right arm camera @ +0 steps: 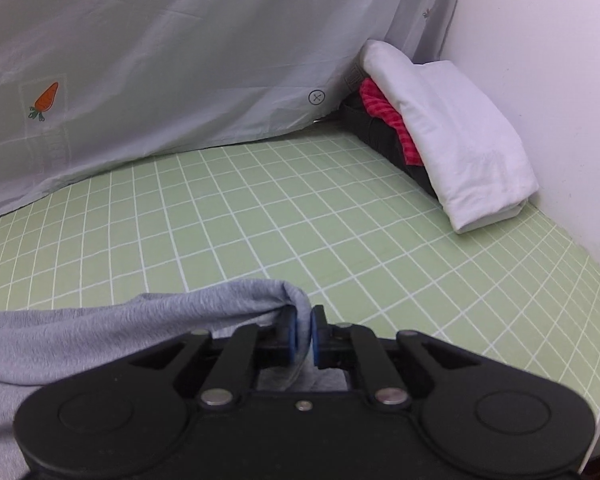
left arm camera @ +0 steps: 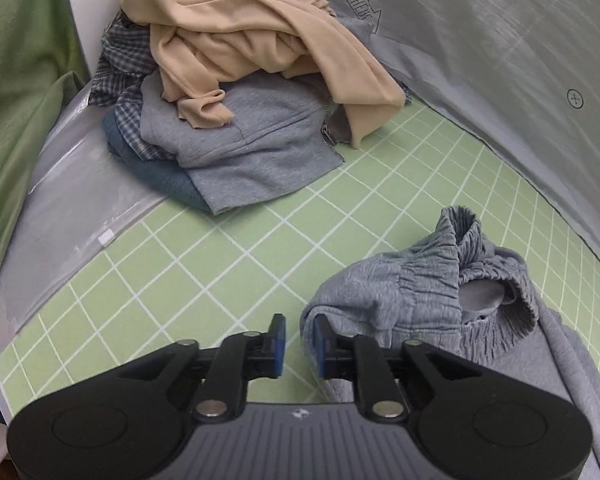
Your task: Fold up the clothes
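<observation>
A pair of grey sweatpants with an elastic waistband lies bunched on the green grid mat at the lower right of the left wrist view. My left gripper is open and empty, its jaws just left of the waistband's edge. In the right wrist view my right gripper is shut on a fold of the same grey sweatpants, which trail off to the left over the mat.
A heap of unfolded clothes stands at the mat's far left: a beige top, a grey zip hoodie, checked and blue items. A folded stack, white over red and black, sits by the right wall. A grey carrot-print sheet hangs behind.
</observation>
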Action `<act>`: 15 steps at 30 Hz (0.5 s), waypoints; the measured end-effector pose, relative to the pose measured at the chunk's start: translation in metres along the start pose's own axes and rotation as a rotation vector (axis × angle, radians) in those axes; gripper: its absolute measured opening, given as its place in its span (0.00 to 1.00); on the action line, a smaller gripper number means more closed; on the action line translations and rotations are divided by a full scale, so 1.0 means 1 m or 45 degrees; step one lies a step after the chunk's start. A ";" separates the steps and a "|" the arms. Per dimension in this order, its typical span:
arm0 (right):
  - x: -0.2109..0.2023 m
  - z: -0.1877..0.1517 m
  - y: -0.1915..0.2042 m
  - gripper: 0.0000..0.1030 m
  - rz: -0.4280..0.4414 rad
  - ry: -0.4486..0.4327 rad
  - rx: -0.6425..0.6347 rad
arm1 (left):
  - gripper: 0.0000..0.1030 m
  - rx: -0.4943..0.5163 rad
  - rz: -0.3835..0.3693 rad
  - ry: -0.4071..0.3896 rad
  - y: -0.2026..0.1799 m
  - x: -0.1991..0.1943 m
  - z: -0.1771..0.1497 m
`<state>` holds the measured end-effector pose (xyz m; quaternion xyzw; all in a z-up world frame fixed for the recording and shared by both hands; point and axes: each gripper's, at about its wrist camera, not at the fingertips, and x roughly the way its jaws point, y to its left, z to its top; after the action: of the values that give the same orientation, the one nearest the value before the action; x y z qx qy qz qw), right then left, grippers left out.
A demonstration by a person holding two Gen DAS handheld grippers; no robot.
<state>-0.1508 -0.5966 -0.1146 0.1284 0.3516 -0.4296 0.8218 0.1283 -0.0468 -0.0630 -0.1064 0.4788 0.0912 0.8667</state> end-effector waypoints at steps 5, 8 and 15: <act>-0.011 0.001 0.019 0.60 0.042 -0.016 0.036 | 0.78 0.070 -0.095 -0.119 -0.030 -0.026 -0.005; -0.014 0.000 0.038 0.72 0.082 -0.018 -0.016 | 0.80 0.219 -0.154 -0.172 -0.062 -0.032 -0.001; -0.020 -0.004 0.071 0.77 0.179 -0.003 -0.118 | 0.82 0.406 -0.272 -0.132 -0.116 -0.016 -0.003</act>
<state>-0.1040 -0.5398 -0.1108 0.1140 0.3602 -0.3542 0.8554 0.1475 -0.1602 -0.0403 -0.0129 0.4278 -0.0729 0.9008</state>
